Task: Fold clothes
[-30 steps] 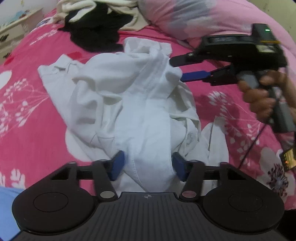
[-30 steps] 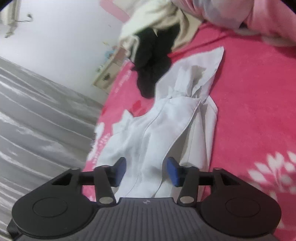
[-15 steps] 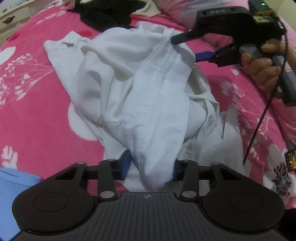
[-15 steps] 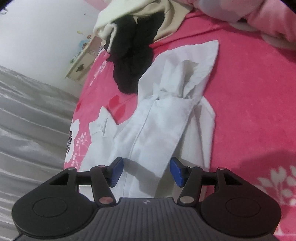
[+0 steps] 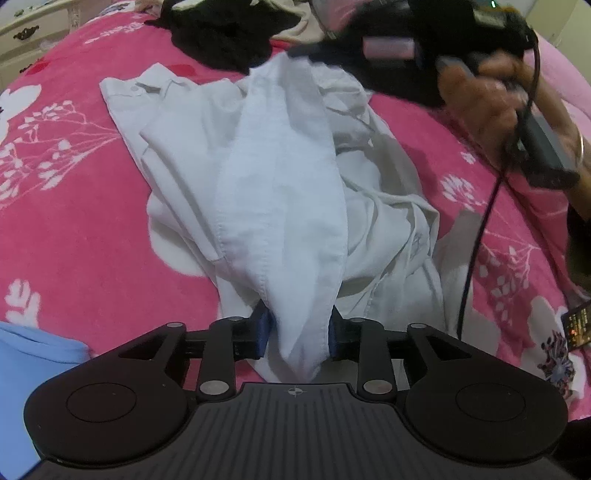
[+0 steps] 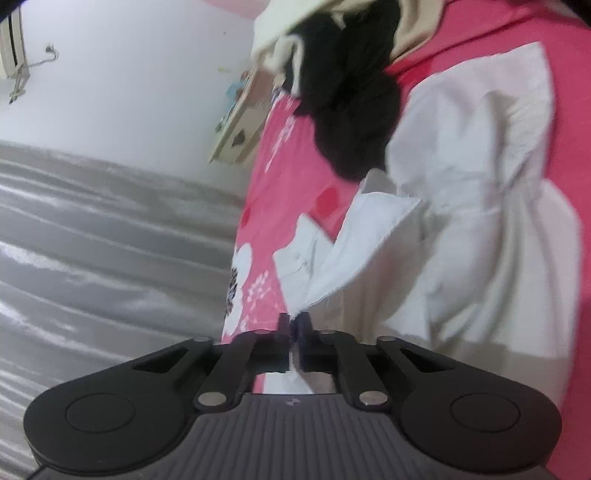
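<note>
While the white shirt lies rumpled on the pink bed, both claws, left claw and right claw, pinch its cloth; uneven pulling could slip either edge free.

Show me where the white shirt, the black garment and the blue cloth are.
white shirt [image 5: 280,192], left wrist view, on the raised middle fold.
black garment [image 5: 225,33], left wrist view, on the middle of the heap.
blue cloth [image 5: 26,365], left wrist view, on its visible corner.
</note>
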### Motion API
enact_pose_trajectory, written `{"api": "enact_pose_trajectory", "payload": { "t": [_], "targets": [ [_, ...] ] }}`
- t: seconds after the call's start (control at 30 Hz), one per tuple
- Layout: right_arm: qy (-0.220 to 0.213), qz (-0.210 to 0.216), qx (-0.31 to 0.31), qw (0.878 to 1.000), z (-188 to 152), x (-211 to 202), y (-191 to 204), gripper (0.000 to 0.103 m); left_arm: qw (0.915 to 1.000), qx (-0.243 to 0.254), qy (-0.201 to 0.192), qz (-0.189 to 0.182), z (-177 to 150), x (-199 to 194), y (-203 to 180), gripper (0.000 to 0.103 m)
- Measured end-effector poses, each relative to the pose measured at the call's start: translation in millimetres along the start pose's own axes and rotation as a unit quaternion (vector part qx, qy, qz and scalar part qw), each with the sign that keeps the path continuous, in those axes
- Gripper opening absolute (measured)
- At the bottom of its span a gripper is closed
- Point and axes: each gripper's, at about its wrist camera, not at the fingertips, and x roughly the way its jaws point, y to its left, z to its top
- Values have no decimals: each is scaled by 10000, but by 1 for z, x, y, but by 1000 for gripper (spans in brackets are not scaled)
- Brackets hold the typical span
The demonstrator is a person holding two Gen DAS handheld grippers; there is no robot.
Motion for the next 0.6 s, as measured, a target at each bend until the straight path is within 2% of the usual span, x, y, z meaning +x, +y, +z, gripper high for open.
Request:
{"api": "enact_pose_trajectory", "payload": {
  "t": [0.13, 0.17, 0.2, 0.27, 0.43, 0.6],
  "targets": [
    [-416, 525, -159, 9976, 5, -12, 18, 2, 9998, -209, -22, -75, -7, -2, 4, 28],
    [-563, 668, -234, 9959, 7, -19, 24, 2, 9995, -306, -45, -95, -8, -4, 7, 21],
    [-678, 768, -292, 9943, 8, -26, 28, 2, 9992, -389, -78, -110, -9, -6, 9, 10],
    [-852, 850, -316, 9922, 11, -38, 36, 2, 9982, -526, -281, -41, -8, -17, 14, 4],
    [-1368, 985, -302, 9852, 17, -82, 50, 2, 9893, -775, -1206, 281, 12, -74, 27, 0],
    [-1946, 1241, -615, 9711, 24, -135, 92, 2, 9656, -976, -2371, 425, 57, -157, 33, 0]
  ]
}}
